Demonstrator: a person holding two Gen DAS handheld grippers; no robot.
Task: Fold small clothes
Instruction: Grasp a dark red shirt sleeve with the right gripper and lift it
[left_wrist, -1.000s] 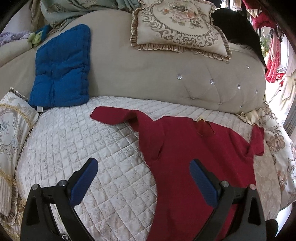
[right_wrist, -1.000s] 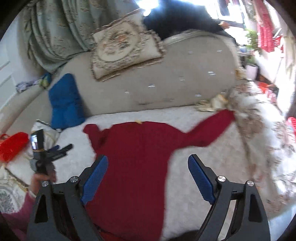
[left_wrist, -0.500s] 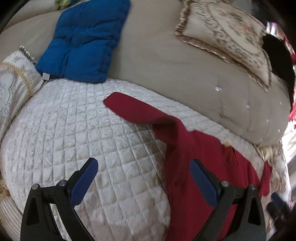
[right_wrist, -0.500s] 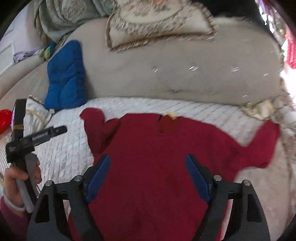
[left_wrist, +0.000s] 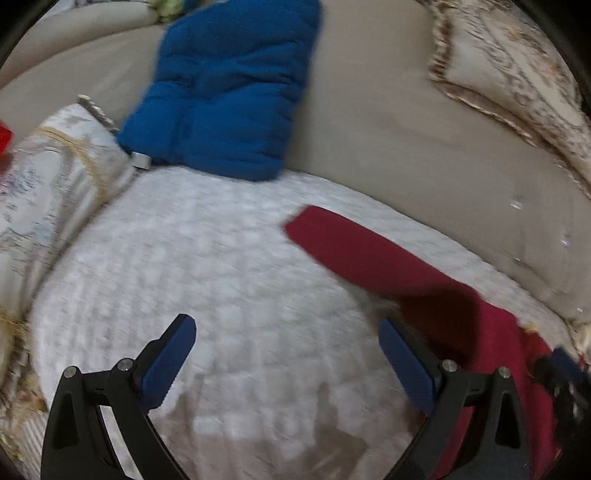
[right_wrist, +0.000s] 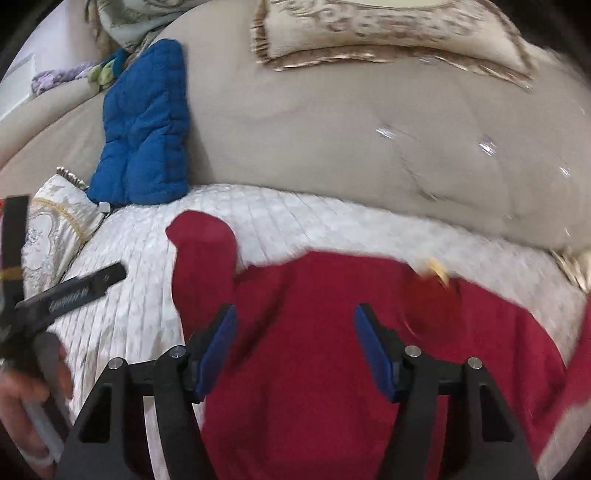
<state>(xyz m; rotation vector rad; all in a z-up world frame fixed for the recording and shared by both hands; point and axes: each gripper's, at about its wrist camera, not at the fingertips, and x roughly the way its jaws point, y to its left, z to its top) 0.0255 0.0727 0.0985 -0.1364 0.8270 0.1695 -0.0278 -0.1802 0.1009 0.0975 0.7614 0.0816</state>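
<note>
A red long-sleeved top (right_wrist: 332, 350) lies flat on the white quilted seat cover (right_wrist: 140, 295). Its left sleeve (left_wrist: 362, 254) stretches out toward the sofa back; in the right wrist view the sleeve (right_wrist: 203, 254) lies left of the body. My left gripper (left_wrist: 288, 354) is open and empty over bare quilt, left of the sleeve. My right gripper (right_wrist: 295, 343) is open and empty, low over the top's chest, left of the collar (right_wrist: 436, 280). The left gripper also shows in the right wrist view (right_wrist: 66, 295) at the far left.
A blue padded cushion (left_wrist: 229, 92) leans on the beige sofa back (right_wrist: 332, 140). An embroidered pillow (left_wrist: 517, 81) rests above on the right, and a patterned armrest cushion (left_wrist: 44, 192) is on the left.
The left gripper has swung left and closer, so the sleeve sits to its right. The right gripper has moved forward and down over the top's chest. Both views are motion-blurred.
</note>
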